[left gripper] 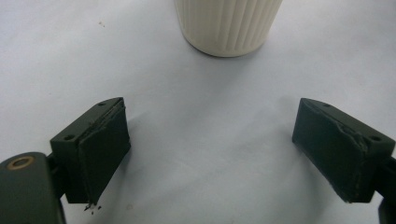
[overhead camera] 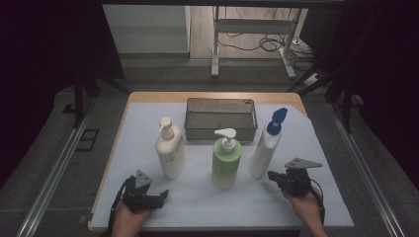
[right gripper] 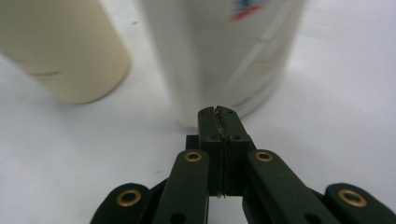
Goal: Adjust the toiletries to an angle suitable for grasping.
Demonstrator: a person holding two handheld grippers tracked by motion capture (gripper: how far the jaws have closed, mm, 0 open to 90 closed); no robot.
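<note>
Right tool (right gripper: 218, 114) pressed closed (empty) near white bottle (right gripper: 224, 51), left tool (left gripper: 212, 149) wide apart.

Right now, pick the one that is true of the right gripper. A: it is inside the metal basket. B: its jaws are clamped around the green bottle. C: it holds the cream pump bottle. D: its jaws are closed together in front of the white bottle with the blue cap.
D: in the right gripper view the right gripper has its jaws pressed together, empty, just before the white bottle.

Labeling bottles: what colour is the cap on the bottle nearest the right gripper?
Blue cap on a white bottle; the high view shows it best.
</note>
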